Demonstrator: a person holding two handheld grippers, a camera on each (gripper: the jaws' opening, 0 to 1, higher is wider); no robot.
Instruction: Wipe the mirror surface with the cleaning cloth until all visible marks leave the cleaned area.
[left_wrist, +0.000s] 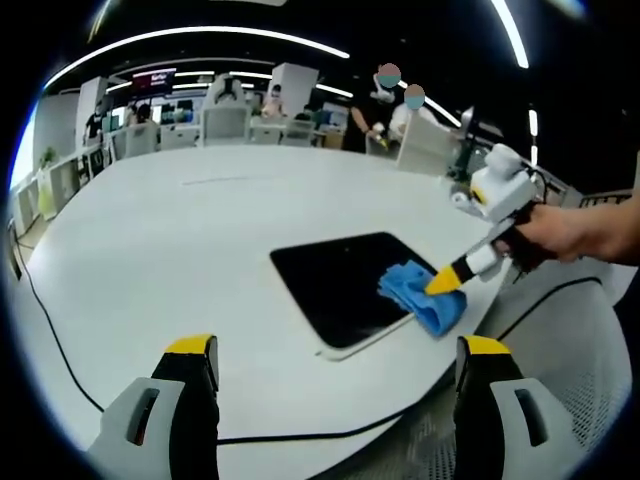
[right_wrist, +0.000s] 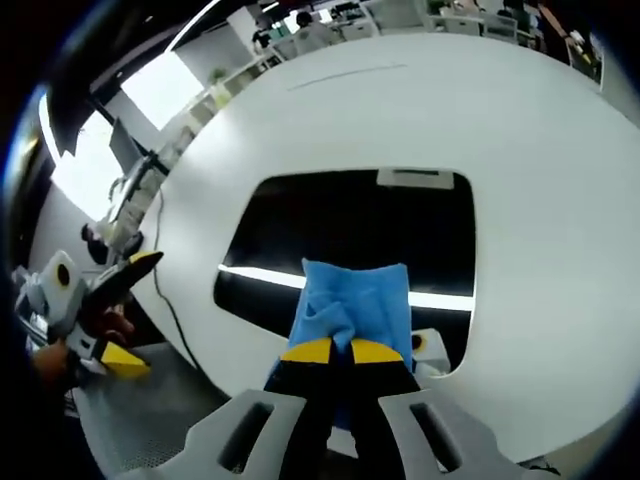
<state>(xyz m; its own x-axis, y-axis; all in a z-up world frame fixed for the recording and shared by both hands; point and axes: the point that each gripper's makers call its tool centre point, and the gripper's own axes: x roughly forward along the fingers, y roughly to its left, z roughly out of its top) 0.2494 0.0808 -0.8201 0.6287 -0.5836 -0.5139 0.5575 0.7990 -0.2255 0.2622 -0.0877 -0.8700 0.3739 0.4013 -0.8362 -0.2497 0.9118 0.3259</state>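
Note:
A dark rectangular mirror (left_wrist: 335, 285) with a thin white rim lies flat on the round white table (left_wrist: 180, 240). A blue cleaning cloth (left_wrist: 418, 297) rests on the mirror's near right corner. My right gripper (left_wrist: 445, 284) reaches in from the right, held by a hand, its yellow tips shut on the cloth. In the right gripper view the cloth (right_wrist: 356, 298) is pinched in my right gripper (right_wrist: 341, 351) and pressed on the mirror (right_wrist: 350, 225). My left gripper (left_wrist: 335, 352) hovers open over the table's near edge, holding nothing; in the right gripper view it (right_wrist: 135, 310) stands at the left.
A black cable (left_wrist: 50, 335) runs along the table's near left edge. A grey mesh chair seat (left_wrist: 590, 350) sits below the table edge at the right. Office desks, chairs and people (left_wrist: 385, 110) stand beyond the table's far side. A ceiling light reflects as a bright strip (right_wrist: 255, 275) in the mirror.

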